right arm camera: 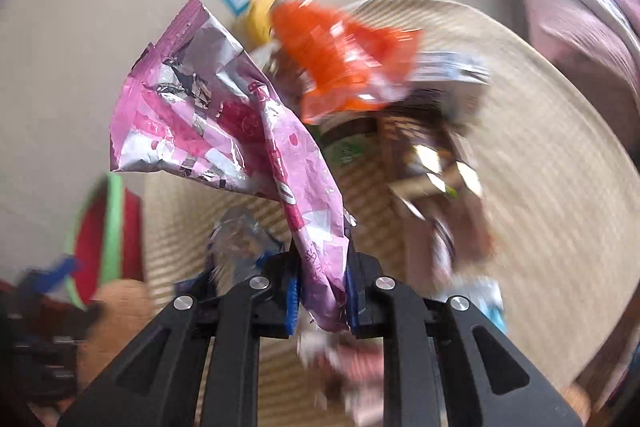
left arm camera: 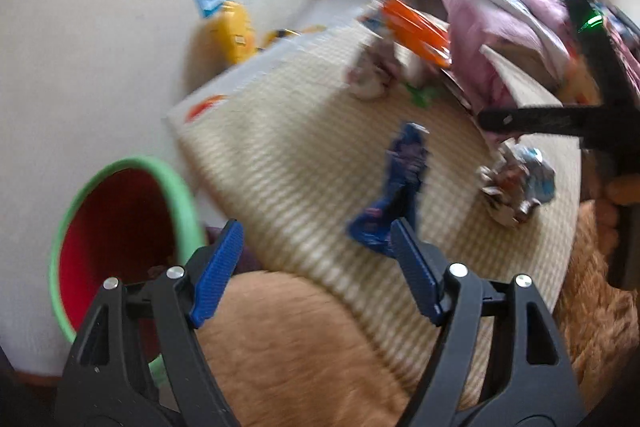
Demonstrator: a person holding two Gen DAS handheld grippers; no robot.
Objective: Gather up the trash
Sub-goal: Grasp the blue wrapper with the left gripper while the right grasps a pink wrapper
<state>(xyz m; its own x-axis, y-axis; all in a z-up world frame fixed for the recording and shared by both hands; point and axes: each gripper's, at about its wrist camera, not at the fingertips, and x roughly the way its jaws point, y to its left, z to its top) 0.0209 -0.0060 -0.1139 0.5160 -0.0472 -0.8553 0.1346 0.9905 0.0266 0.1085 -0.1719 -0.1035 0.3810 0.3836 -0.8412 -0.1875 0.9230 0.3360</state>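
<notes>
Pinching a pink wrapper (right arm camera: 256,131) at the bottom centre of the right wrist view, the right gripper (right arm camera: 321,297) has its blue pads pressed on the lower end of it. This wrapper is crumpled, pink and purple outside and silver foil inside, and it rises toward the upper left of the frame. Only this view shows it held.

Only the left wrist view shows the left gripper (left arm camera: 316,271) clearly. Its jaws are spread wide and nothing is between the pads. Just beyond its right pad, a blue wrapper (left arm camera: 394,193) lies twisted on the striped mat (left arm camera: 280,155). To the right, a crumpled silver wrapper (left arm camera: 516,183) lies near the edge of the mat. At the lower left, a bin (left arm camera: 120,239) with a green rim and a red inside stands beside the mat. Farther, in both views, a blurred orange bag (right arm camera: 344,67) is at the far end of the mat.
</notes>
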